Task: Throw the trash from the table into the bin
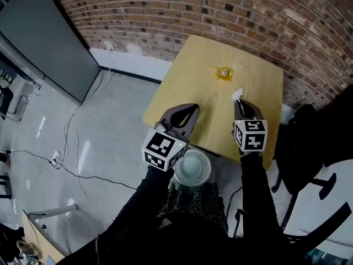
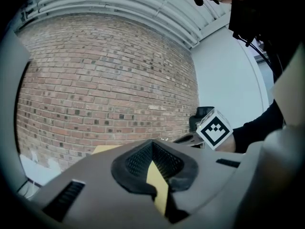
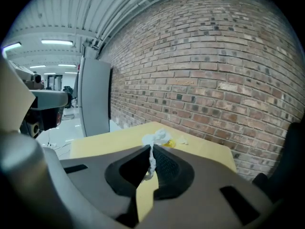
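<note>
Below and behind both pairs of jaws, close against our body, stands the round bin (image 1: 208, 170), its mouth open upward. Ahead of it, our left gripper (image 2: 152, 144) is clenched on nothing. Our right gripper (image 3: 151, 149) pinches a crumpled white tissue (image 3: 156, 137) with only a thin twist between the pads. We judge the pinch must hold firm until the jaws hang over the bin's mouth, then let go. Beyond the jaws, a yellow wrapper (image 3: 170, 143) lies on the table (image 3: 105, 142).
</note>
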